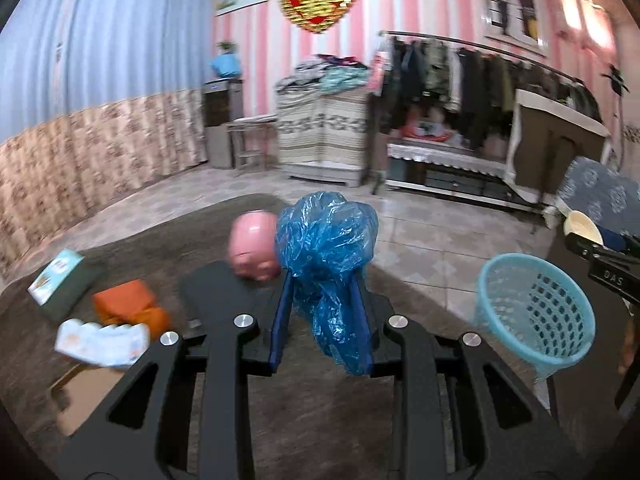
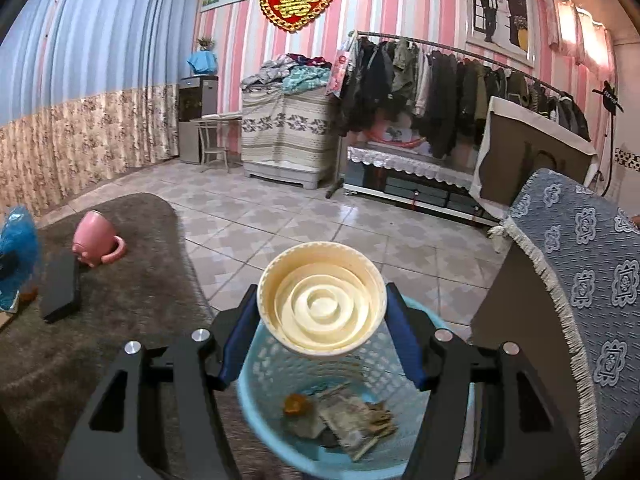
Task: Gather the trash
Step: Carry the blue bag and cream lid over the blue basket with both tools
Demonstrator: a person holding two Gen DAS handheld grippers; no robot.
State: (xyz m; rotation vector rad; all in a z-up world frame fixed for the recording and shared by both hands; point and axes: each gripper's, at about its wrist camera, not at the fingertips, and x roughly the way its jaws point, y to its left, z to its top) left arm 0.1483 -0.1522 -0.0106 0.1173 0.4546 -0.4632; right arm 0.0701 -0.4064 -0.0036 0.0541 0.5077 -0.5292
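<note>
The crumpled blue plastic bag [image 1: 326, 264] covers the right side of the pink mug [image 1: 252, 250], which is smeared by blur. The cream collapsible cup [image 2: 322, 300] hides the far rim of the light-blue basket [image 2: 256, 384]; its near rim runs off the bottom edge. The scraps [image 2: 344, 416] inside it are too muddled to name.
</note>
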